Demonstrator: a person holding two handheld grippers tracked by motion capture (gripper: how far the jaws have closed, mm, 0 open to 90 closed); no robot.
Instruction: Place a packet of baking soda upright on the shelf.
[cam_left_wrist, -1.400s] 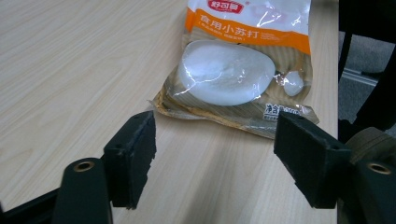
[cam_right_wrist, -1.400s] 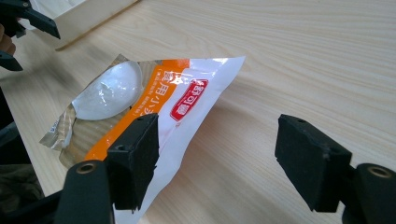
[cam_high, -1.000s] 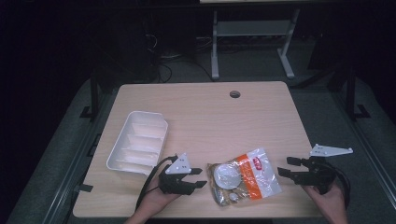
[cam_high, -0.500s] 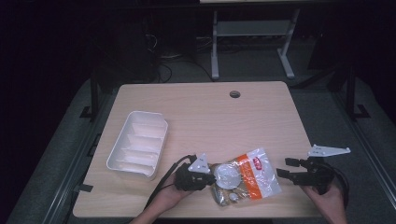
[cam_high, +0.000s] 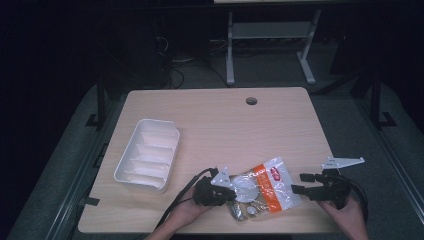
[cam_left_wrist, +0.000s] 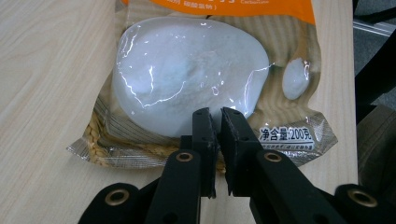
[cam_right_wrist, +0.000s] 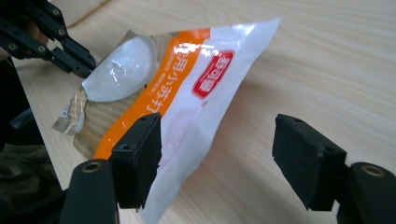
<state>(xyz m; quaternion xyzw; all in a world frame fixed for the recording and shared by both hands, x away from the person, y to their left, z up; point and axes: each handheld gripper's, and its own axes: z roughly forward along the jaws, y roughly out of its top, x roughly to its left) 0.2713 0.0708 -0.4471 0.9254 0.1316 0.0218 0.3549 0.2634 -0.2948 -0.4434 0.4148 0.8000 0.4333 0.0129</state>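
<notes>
Jaws of the left gripper (cam_left_wrist: 215, 122) stand nearly together, pinching the near edge of a food packet (cam_high: 262, 187) at the table's (cam_high: 225, 125) front edge. Just beside the packet's other end, the right gripper (cam_right_wrist: 217, 154) is spread wide, holding nothing. Farther left sits a white tray (cam_high: 147, 155).
</notes>
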